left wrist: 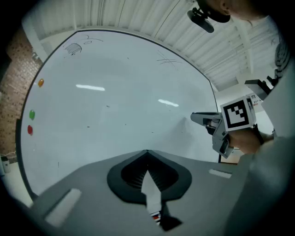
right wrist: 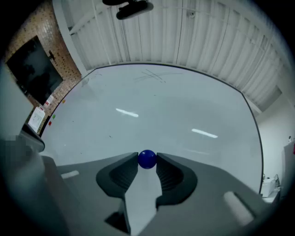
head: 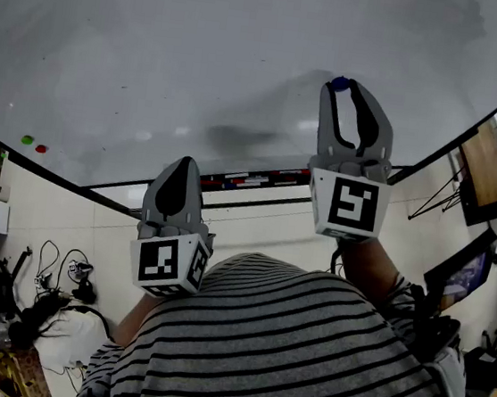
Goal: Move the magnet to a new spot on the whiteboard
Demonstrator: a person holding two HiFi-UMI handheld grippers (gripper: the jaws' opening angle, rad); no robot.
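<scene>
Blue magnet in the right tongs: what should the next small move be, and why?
Probably carry it sideways along the whiteboard to a bare patch. The right tongs look closed on the blue magnet, a tip against each side, right up at the board, so the grip seems made. Whether the magnet touches the board I cannot tell.
</scene>
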